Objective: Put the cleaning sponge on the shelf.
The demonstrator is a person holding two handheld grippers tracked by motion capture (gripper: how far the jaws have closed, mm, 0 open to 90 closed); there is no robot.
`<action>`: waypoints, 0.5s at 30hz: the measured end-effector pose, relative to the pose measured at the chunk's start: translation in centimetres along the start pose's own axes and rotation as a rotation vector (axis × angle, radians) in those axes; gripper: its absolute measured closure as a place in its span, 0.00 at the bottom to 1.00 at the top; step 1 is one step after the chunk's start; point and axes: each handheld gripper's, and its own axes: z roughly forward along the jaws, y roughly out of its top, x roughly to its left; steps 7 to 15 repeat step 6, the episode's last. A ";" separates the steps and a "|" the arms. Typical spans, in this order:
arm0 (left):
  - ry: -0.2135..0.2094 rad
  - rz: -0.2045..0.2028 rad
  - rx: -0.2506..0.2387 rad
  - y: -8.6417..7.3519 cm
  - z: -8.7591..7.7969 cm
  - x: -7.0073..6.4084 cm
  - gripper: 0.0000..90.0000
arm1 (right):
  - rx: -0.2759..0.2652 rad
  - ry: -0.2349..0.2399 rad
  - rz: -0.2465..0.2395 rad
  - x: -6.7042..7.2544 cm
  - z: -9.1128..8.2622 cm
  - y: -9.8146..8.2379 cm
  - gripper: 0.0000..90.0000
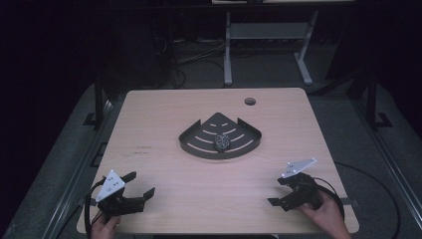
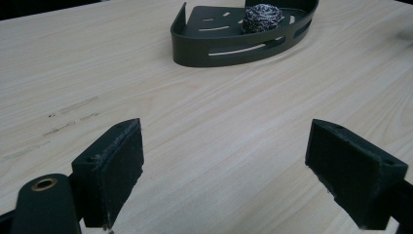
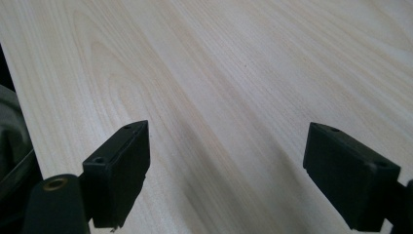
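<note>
Both hand-held grippers, left (image 1: 133,190) and right (image 1: 284,191), gape wide and empty over the desk (image 1: 164,114). The scrubber (image 1: 222,142) may snag, dragging its light tray (image 1: 191,144).

Matt pale wood table (image 1: 164,164); dark, probably metal tray (image 2: 195,46); steel-wool ball (image 2: 262,17).

A dim lab: bare wooden table (image 1: 164,114), floor cables (image 1: 194,57), metal bench frame (image 1: 268,35).

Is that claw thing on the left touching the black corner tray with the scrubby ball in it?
Apart. The high view shows bare table between the left gripper and the tray; the left gripper view shows its jaws open, well short of it.
</note>
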 end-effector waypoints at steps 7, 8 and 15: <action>-0.002 -0.006 -0.003 0.0 0.1 0.0 0.15 | -0.022 -0.005 0.001 0.4 0.4 -0.8 0.19; -0.002 -0.006 -0.003 0.0 0.1 0.0 0.15 | -0.022 -0.005 0.001 0.4 0.4 -0.8 0.19; -0.002 -0.006 -0.003 0.0 0.1 0.0 0.15 | -0.022 -0.005 0.001 0.4 0.4 -0.8 0.19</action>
